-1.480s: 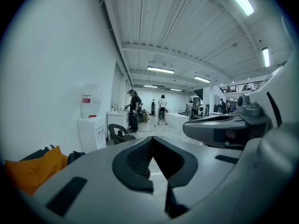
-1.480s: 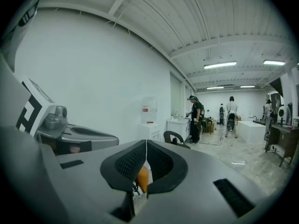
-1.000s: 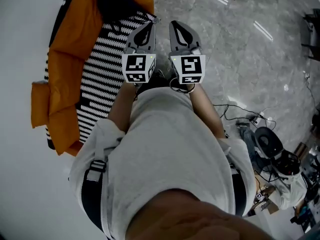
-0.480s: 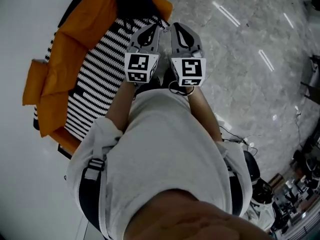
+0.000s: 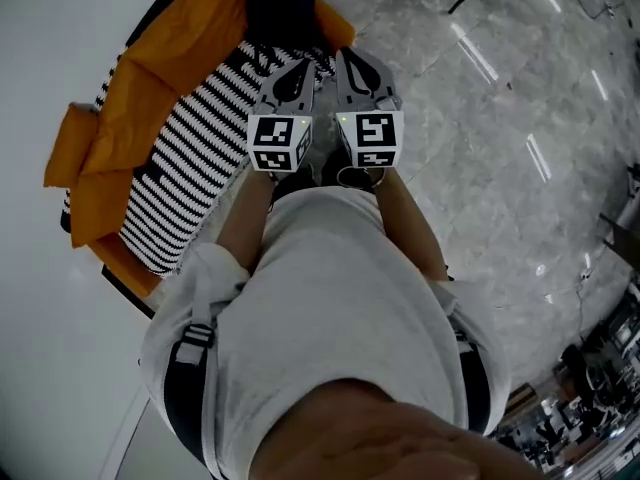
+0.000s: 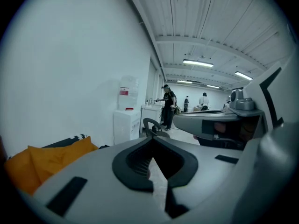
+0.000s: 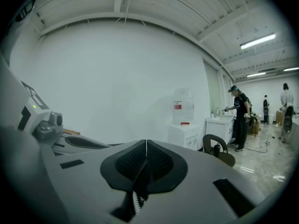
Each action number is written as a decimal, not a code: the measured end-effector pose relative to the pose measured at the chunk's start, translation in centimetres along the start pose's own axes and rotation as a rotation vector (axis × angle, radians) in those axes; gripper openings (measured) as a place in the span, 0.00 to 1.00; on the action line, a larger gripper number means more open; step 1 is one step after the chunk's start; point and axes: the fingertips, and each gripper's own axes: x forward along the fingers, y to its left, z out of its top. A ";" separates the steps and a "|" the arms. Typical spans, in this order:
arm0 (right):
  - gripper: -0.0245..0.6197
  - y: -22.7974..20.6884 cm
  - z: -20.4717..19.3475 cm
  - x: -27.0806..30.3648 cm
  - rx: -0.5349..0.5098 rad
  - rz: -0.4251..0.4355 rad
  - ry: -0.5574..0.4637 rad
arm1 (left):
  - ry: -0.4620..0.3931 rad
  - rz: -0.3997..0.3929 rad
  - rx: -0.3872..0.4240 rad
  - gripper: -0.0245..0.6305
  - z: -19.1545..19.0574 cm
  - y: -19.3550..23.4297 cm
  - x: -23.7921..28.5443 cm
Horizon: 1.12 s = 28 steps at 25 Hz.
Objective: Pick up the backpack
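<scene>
L gripper (image 5: 298,66) & R gripper (image 5: 352,60) side by side, nearly touching. Both have jaws shut tight w/ nothing between them. Backpack (image 5: 283,6), dark, sits just ahead of L gripper's tips, a bit to its left, on striped cover (image 5: 190,158). Orange cushion (image 5: 150,78) is further left. Floor (image 5: 480,148) is below & right of R gripper. Water dispenser (image 7: 183,120) & chair (image 7: 217,153) are far ahead.
</scene>
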 end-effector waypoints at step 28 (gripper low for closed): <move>0.10 0.7 -5.3 10.7 -0.134 0.321 0.138 | 0.070 0.263 -0.077 0.06 -3.5 9.3 5.1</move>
